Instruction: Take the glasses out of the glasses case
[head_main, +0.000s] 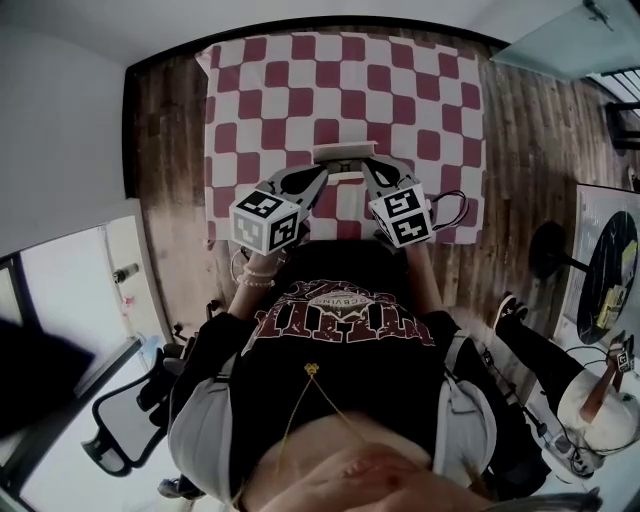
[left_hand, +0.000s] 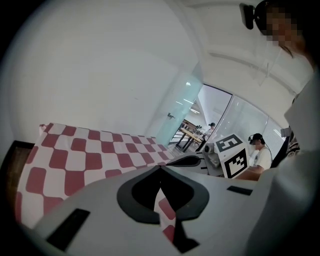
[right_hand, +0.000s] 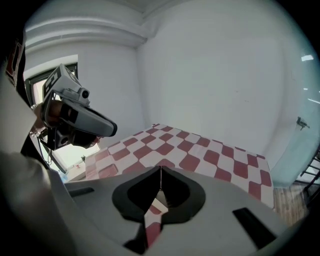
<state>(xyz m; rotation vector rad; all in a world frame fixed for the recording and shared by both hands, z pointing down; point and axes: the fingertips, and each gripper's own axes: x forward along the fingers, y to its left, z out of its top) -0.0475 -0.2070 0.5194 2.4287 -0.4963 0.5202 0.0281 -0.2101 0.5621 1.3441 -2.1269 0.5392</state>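
A pale grey glasses case (head_main: 340, 153) lies on the red-and-white checked cloth (head_main: 300, 90), close to the cloth's near edge. In the head view my left gripper (head_main: 322, 174) and right gripper (head_main: 364, 166) point at the case from either side, their tips just short of it. Whether they touch it I cannot tell. In the left gripper view the left gripper (left_hand: 160, 168) is shut with nothing between its jaws, and the right gripper's marker cube (left_hand: 231, 155) shows beside it. The right gripper (right_hand: 160, 169) is likewise shut and holds nothing. No glasses are visible.
The cloth covers the middle of a dark wooden table (head_main: 165, 130) set against a white wall. A black office chair (head_main: 125, 410) stands at lower left. At right are a seated person's leg and shoe (head_main: 510, 308) and a small round table (head_main: 600, 405).
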